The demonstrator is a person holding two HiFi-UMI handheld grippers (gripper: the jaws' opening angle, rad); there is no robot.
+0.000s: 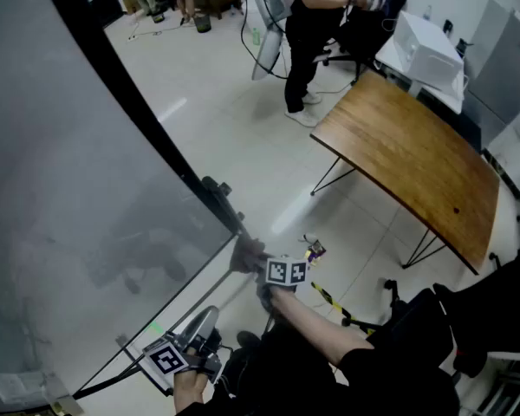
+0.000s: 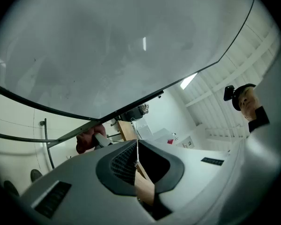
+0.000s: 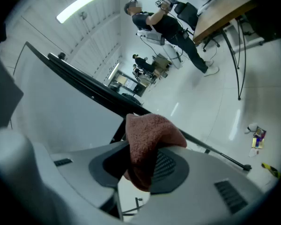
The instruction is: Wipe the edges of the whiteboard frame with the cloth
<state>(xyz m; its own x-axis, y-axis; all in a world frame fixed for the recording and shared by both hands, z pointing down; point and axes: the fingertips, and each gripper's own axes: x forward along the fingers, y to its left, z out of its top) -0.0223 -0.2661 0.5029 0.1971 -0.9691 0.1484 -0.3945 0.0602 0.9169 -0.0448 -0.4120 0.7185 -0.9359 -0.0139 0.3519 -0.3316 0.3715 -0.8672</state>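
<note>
The whiteboard [image 1: 69,189] fills the left of the head view, its black frame [image 1: 156,133] running down to a lower corner. My right gripper [image 1: 260,265] is shut on a reddish-brown cloth [image 1: 247,254], which is pressed at that corner. In the right gripper view the cloth [image 3: 147,142] bulges out of the right gripper [image 3: 143,165], just under the dark frame [image 3: 89,90]. My left gripper [image 1: 206,321] sits lower left, below the board's bottom edge. Its own view shows the left gripper [image 2: 137,156] shut and empty, with the frame [image 2: 122,109] above and the cloth [image 2: 85,142] further along it.
A wooden table [image 1: 416,154] on thin black legs stands to the right. A person [image 1: 308,42] stands at the back near white cabinets [image 1: 425,46]. Small items [image 1: 315,251] lie on the floor by the corner. A black chair [image 1: 433,319] is at lower right.
</note>
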